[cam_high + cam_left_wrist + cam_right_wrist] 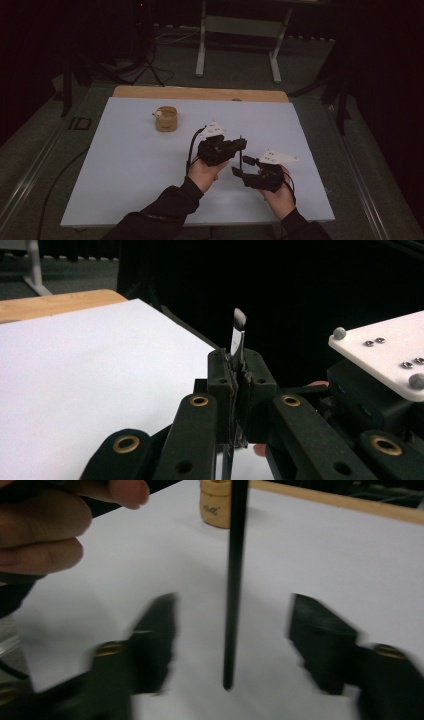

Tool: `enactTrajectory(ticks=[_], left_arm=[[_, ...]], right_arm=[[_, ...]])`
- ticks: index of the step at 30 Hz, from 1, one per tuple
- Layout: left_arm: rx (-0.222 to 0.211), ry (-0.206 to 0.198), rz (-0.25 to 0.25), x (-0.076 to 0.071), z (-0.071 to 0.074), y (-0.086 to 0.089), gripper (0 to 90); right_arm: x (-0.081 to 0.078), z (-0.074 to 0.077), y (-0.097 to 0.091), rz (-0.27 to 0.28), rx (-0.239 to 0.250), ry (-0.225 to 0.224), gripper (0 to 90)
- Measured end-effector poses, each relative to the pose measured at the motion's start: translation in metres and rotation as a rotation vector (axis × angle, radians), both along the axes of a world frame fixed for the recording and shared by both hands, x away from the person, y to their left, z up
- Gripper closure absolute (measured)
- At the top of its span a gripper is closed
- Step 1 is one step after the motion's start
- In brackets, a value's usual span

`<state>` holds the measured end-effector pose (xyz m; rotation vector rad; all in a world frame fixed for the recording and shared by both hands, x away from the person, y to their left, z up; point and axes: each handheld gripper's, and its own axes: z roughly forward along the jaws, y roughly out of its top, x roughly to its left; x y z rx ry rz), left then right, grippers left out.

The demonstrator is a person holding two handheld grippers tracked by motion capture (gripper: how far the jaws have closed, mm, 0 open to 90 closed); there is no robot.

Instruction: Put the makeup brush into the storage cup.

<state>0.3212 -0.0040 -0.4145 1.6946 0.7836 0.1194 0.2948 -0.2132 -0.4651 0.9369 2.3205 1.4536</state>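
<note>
Clamping a brush [238, 337] at frame centre, the left gripper [239, 145] presents it; the spread-jawed right gripper [232, 630] should close next.

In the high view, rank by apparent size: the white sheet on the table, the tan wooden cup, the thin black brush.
1. White sheet, by far the largest.
2. Tan wooden cup.
3. Thin black brush: about as tall as the cup, far narrower, and partly hidden by the left gripper.

Matt white sheet [130, 165] (paper-like) over wood tbl [200, 93]
</note>
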Motion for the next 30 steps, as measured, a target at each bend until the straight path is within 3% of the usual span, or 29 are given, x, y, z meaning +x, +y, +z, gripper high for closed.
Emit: enactTrajectory(ticks=[2, 6, 8, 10, 13, 15, 19, 23, 24, 30], left_arm=[[-0.003, -0.008, -0.001, 0.001, 0.000, 0.003, 85.7], [-0.001, -0.030, 0.012, 0.001, 0.002, 0.009, 85.7], [-0.003, -0.029, 0.006, 0.001, 0.002, 0.011, 85.7], [-0.006, -0.036, 0.002, 0.000, 0.003, 0.013, 85.7], [-0.004, -0.042, 0.004, 0.000, 0.003, 0.019, 85.6], [0.001, -0.046, 0.011, 0.000, 0.003, 0.023, 85.6], [0.000, -0.049, 0.029, 0.001, 0.004, 0.033, 85.6], [0.007, -0.061, 0.043, 0.002, 0.006, 0.041, 85.6], [0.004, -0.068, 0.050, 0.002, 0.009, 0.046, 85.6], [0.006, -0.094, 0.087, 0.005, 0.018, 0.064, 85.6]], right_arm=[[0.001, -0.001, -0.002, 0.018, -0.011, -0.010, 17.9], [0.003, -0.003, -0.005, 0.036, -0.027, -0.021, 12.8], [0.003, -0.004, -0.006, 0.049, -0.020, -0.018, 13.2], [0.001, -0.005, -0.005, 0.020, -0.048, -0.081, 13.9], [0.004, -0.008, -0.006, 0.038, -0.043, -0.128, 13.7], [0.007, -0.010, -0.009, 0.062, -0.021, -0.109, 13.9], [0.007, -0.015, -0.016, 0.066, -0.058, -0.137, 15.8], [0.008, -0.017, -0.021, 0.089, -0.028, -0.149, 14.0], [0.007, -0.018, -0.024, 0.095, 0.014, -0.161, 13.3], [0.002, -0.017, -0.025, 0.122, 0.047, -0.185, 14.3]])
